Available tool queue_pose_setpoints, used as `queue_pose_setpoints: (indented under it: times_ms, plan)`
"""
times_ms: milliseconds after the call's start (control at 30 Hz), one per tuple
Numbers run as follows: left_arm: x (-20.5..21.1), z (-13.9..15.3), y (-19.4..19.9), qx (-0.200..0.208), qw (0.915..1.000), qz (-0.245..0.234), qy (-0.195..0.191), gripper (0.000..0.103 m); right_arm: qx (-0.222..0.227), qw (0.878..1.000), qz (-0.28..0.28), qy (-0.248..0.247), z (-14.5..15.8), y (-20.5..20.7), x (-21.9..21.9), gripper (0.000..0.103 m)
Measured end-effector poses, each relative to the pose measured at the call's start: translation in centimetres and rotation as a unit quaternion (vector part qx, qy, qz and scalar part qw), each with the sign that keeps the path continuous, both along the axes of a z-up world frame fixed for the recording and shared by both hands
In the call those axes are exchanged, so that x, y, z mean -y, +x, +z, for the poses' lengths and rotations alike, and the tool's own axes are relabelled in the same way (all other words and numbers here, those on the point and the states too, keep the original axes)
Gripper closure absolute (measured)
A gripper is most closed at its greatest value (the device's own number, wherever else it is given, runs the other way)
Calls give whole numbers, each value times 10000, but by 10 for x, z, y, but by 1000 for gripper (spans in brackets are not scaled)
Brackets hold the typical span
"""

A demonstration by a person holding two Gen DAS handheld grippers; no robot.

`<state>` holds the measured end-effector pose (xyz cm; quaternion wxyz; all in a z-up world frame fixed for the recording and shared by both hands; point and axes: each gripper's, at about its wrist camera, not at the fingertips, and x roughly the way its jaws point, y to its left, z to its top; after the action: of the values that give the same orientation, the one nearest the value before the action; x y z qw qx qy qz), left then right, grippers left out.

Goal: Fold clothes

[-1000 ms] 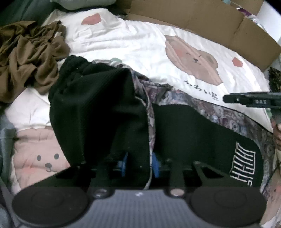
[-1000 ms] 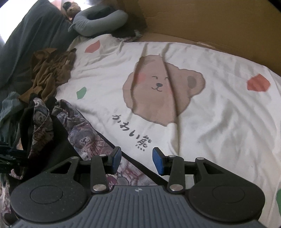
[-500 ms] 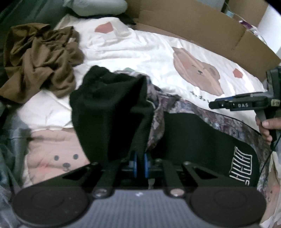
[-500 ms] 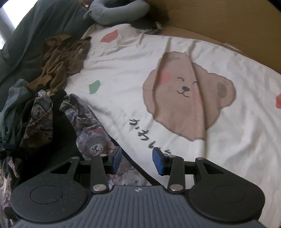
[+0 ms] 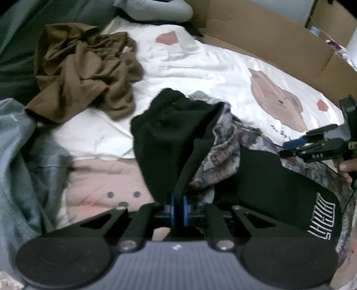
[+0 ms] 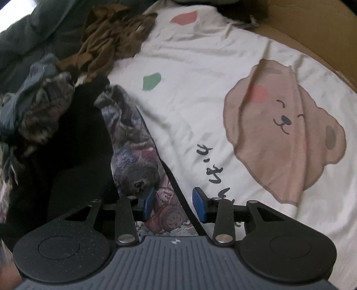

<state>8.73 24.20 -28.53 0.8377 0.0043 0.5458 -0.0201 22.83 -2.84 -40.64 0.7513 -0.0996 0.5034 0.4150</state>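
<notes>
A black garment (image 5: 263,180) with a bear-print lining and white lettering lies on the white bear-print sheet (image 6: 200,89). My left gripper (image 5: 178,206) is shut on a black ribbed fold of it (image 5: 169,133), which rises bunched from the blue pads. In the right wrist view my right gripper (image 6: 173,204) hovers over the garment's patterned edge (image 6: 136,156). Its jaws are closing. The black trim runs beneath the gap and the pads do not press on it. The right gripper (image 5: 312,145) also shows at the right of the left wrist view, with a person's fingers behind it.
A crumpled brown garment (image 5: 84,73) lies at the back left. Grey-blue cloth (image 5: 22,167) is piled on the left. A cardboard wall (image 5: 267,40) borders the far side of the bed, and a grey pillow (image 5: 156,9) sits at the top.
The left jaws closed on the black fold and drew it up and toward the right. The right gripper rolled and moved left over the garment's patterned edge.
</notes>
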Motion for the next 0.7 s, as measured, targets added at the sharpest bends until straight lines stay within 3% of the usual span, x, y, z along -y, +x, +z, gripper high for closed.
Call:
queue_pose_setpoints:
  times_ms: [100, 167, 300, 433, 700]
  plan:
    - [-10, 2, -2, -18, 9999, 139, 97, 95, -48, 9999, 116, -32, -3, 2, -1, 81]
    - [-17, 4, 0, -47, 9996, 227, 168, 95, -38, 9997, 234, -108, -3, 2, -5, 84]
    - [-32, 9, 5, -102, 9987, 432, 238, 95, 44, 9984, 461, -338, -1, -2, -13, 101]
    - [-41, 15, 6, -69, 9983, 504, 294, 95, 279, 9973, 410, -537, 4, -10, -10, 103]
    - [-47, 20, 11, 26, 9983, 500, 303, 95, 665, 9929, -455, -877, 26, -14, 35, 103]
